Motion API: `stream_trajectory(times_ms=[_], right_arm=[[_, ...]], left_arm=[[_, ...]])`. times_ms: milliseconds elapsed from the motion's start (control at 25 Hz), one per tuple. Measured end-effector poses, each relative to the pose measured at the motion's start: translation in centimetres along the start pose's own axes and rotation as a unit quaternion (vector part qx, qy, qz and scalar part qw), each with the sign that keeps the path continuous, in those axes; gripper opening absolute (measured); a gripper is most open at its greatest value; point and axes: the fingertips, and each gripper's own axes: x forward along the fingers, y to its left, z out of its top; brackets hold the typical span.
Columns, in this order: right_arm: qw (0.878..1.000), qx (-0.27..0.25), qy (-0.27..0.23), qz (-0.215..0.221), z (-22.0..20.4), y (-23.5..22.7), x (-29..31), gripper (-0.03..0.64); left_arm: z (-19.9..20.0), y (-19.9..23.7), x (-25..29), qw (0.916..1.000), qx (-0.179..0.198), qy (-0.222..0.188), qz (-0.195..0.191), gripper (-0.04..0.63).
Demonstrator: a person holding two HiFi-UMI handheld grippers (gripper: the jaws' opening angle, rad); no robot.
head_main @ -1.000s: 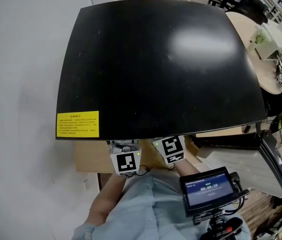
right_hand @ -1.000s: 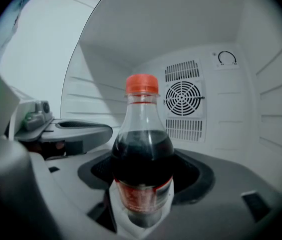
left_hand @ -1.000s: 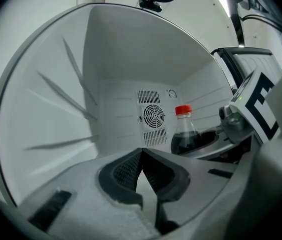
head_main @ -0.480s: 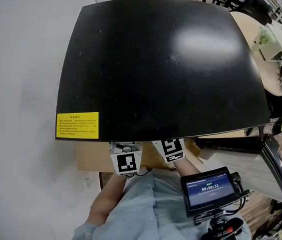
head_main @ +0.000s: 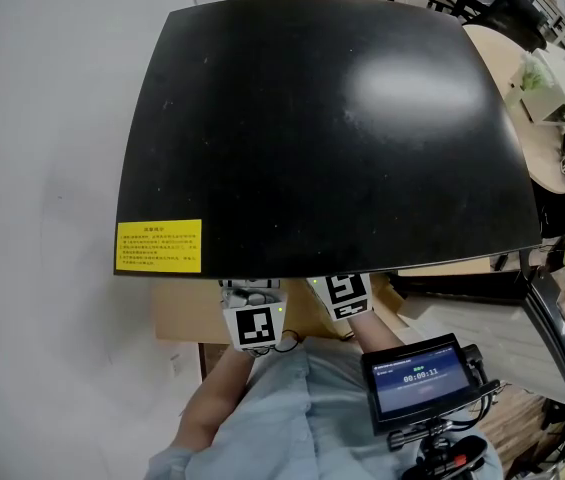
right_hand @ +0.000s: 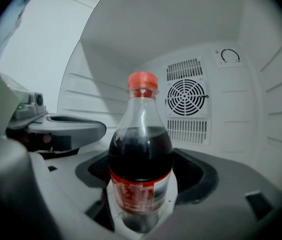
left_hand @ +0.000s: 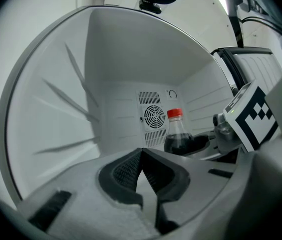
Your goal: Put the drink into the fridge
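Fridge (head_main: 322, 118): black top seen from above, with both grippers reaching in under its front edge.

Left gripper (left_hand: 141, 153): inside the fridge, jaws pressed together, nothing between them.

Right gripper (right_hand: 145, 170): jaws spread wide and have just been opening. The bottle (right_hand: 141, 154) stands upright between them, and the pads are clear of its sides.

Bottle: dark drink, red cap, red label. It is inside the fridge, in front of the round fan grille (right_hand: 186, 98) on the back wall. Its base is hidden behind the gripper body.

Yellow sticker (head_main: 158, 246): front left corner of the fridge top.
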Motion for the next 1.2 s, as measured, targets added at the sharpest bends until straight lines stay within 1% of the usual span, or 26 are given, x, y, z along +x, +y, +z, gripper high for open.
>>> stream_trajectory(times_ms=[200, 440, 840, 960, 1000, 1160, 1200], right_arm=[[1.000, 0.000, -0.001, -0.007, 0.1, -0.2, -0.6, 0.370], [1.000, -0.002, -0.005, -0.011, 0.2, 0.1, -1.9, 0.370], [1.000, 0.012, -0.013, -0.025, 0.4, 0.7, -5.1, 0.362], [0.999, 0.011, -0.021, -0.041, 0.8, 0.7, -6.4, 0.307], [0.999, 0.011, -0.025, -0.044, 1.0, 0.8, -6.8, 0.278], [0.999, 0.016, -0.027, -0.041, 1.2, 1.3, -7.9, 0.181], [0.999, 0.016, -0.027, -0.039, 1.1, 1.5, -8.2, 0.170]], left_arm=[[0.0, -0.1, -0.1, 1.0000, 0.000, 0.000, -0.003, 0.009], [0.2, -0.4, -0.3, 1.0000, -0.004, -0.004, -0.007, 0.009], [0.6, -1.4, -1.5, 0.9999, -0.002, -0.002, -0.011, 0.009], [1.0, -1.4, -2.1, 1.0000, -0.001, -0.003, -0.008, 0.009], [1.2, -1.4, -2.3, 1.0000, 0.000, -0.005, -0.007, 0.009], [1.8, -1.5, -2.8, 0.9999, 0.007, -0.008, -0.005, 0.009], [2.0, -1.7, -2.9, 0.9999, 0.008, -0.009, -0.005, 0.009]])
